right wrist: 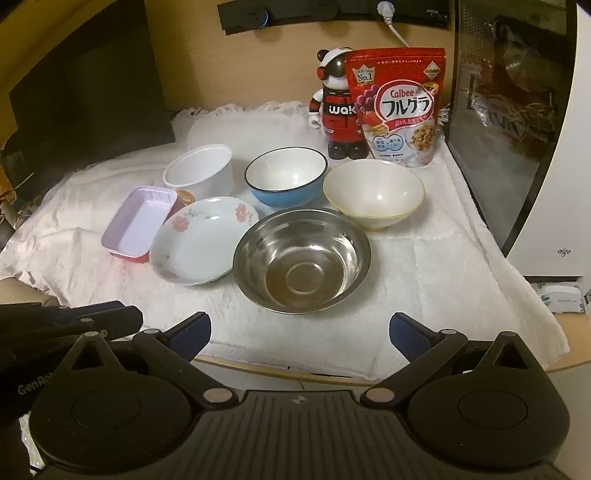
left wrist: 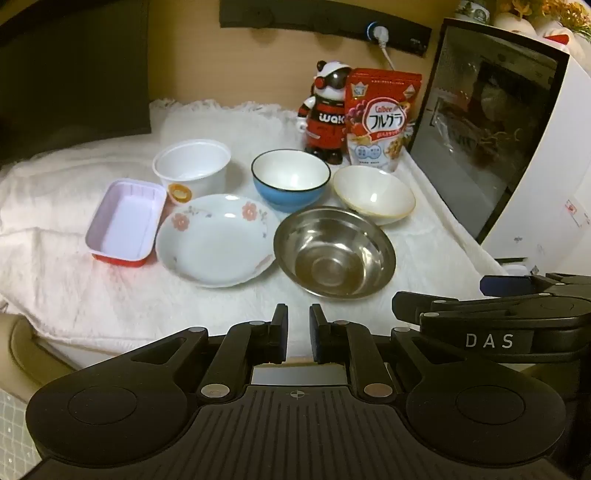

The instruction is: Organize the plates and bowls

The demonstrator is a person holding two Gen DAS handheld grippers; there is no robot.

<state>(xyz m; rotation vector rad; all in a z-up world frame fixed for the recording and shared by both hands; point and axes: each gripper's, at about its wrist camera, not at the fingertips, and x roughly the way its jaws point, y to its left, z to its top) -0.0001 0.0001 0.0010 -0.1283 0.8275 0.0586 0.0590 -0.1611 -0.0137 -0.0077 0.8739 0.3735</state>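
The left tool (left wrist: 298, 334) is nearly clenched, empty; the right tool (right wrist: 300, 338) is spread wide, empty. Both hover before the steel bowl (right wrist: 301, 260); the floral plate (right wrist: 204, 246) touches it.

place: probably a home kitchen corner | evidence: cereal bag (right wrist: 399, 107), countertop oven (right wrist: 517, 122), toy figure (right wrist: 338, 107), wall sockets (right wrist: 384, 6)

Straight ahead of the right claw (right wrist: 299, 336) on the table (right wrist: 443, 295) sits the metal bowl (right wrist: 301, 260), with the flowered plate (right wrist: 201, 245) touching it on the left and the rectangular tray (right wrist: 138, 223) further left. Beyond the metal bowl stand the dark-rimmed bowl (right wrist: 286, 177) and, to its right, the pale bowl (right wrist: 373, 194); the plastic tub (right wrist: 199, 171) stands behind the plate. Farthest back, the toy figure (right wrist: 338, 107) stands just left of the cereal bag (right wrist: 400, 107), and the cabinet (right wrist: 546, 147) lies off to the right.
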